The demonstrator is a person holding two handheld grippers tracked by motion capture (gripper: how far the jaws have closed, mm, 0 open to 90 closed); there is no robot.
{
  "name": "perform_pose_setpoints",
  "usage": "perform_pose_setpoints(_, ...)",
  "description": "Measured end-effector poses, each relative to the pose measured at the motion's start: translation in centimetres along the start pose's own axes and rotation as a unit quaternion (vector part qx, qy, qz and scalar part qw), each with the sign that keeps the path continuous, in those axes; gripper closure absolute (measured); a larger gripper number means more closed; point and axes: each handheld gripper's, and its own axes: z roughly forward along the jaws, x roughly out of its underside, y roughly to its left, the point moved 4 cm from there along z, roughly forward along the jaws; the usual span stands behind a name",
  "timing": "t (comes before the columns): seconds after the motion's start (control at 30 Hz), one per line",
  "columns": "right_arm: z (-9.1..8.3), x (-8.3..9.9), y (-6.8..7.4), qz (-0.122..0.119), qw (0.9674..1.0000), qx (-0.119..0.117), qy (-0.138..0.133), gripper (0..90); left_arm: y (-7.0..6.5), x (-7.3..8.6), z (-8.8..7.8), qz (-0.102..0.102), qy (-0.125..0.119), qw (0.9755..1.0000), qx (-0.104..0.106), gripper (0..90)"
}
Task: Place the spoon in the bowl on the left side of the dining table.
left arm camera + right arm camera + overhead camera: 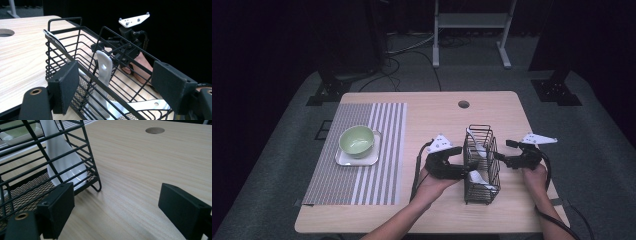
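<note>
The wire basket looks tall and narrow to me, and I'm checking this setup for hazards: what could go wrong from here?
1. The left gripper straddles the wire basket wall; closing could tip it.
2. The white spoons lean loosely inside and may slide or catch on the wires.
3. The right gripper sits close by, so it could get bumped.

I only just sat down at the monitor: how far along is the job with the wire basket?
Done: green bowl sits on its white plate on the striped mat. In hand: open left gripper at the wire basket, near a white spoon. Left: gripping a spoon; all remain inside. Right gripper waits open.
</note>
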Motion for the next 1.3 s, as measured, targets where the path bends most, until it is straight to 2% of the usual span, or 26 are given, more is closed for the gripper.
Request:
perform_pose_setpoints(0.1, 0.01, 0.00, 0.00, -0.001, 1.0000, 0.000, 0.000, 12.3, 0.00, -0.11, 0.12, 0.004, 0.002, 1.0000, -0.005, 25.7)
perform_pose_setpoints(0.2, 0.02, 0.00, 0.00, -0.001, 1.0000, 0.000, 0.001, 12.2, 0.37, -0.08, 0.35, 0.008, 0.002, 0.9999, -0.013, 37.2)
perform_pose_setpoints(0.37, 0.02, 0.00, 0.00, 0.000, 1.0000, 0.000, 0.002, 12.2, 0.77, -0.06, 0.37, 0.011, -0.002, 0.9998, -0.016, 45.1)
perform_pose_setpoints(0.4, 0.02, 0.00, 0.00, 0.000, 1.0000, -0.001, 0.001, 12.3, 0.75, -0.05, 0.41, 0.013, -0.002, 0.9998, -0.013, 49.5)
perform_pose_setpoints(0.47, 0.02, -0.01, 0.00, -0.001, 1.0000, -0.001, 0.001, 12.3, 0.67, -0.04, 0.55, 0.018, 0.000, 0.9998, -0.009, 52.6)
perform_pose_setpoints(0.63, 0.02, 0.00, 0.00, -0.001, 1.0000, -0.001, 0.001, 12.3, 0.58, -0.09, 0.66, 0.022, -0.001, 0.9997, -0.009, 64.1)
perform_pose_setpoints(0.67, 0.02, 0.00, 0.00, -0.001, 1.0000, -0.001, 0.001, 12.2, 0.53, -0.11, 0.68, 0.024, 0.000, 0.9996, -0.012, 64.1)
perform_pose_setpoints(0.77, 0.01, 0.00, 0.00, -0.001, 1.0000, -0.001, 0.001, 12.3, 0.45, -0.20, 0.65, 0.027, -0.007, 0.9995, -0.011, 73.9)
perform_pose_setpoints(1.0, 0.01, 0.00, 0.01, -0.002, 1.0000, -0.001, 0.001, 12.3, 0.12, -0.17, 0.58, 0.029, -0.009, 0.9995, -0.010, 78.3)
perform_pose_setpoints(1.07, 0.01, -0.01, 0.02, -0.001, 1.0000, -0.001, 0.001, 12.3, -0.10, -0.14, 0.57, 0.031, -0.012, 0.9994, -0.007, 83.9)
perform_pose_setpoints(1.2, 0.02, 0.00, 0.02, -0.002, 1.0000, -0.002, 0.001, 12.3, -0.22, -0.15, 0.64, 0.024, -0.013, 0.9996, 0.000, 84.9)
perform_pose_setpoints(1.3, 0.01, 0.00, 0.02, -0.002, 1.0000, -0.002, 0.001, 12.3, -0.01, -0.14, 0.64, 0.005, -0.018, 0.9998, 0.007, 84.9)
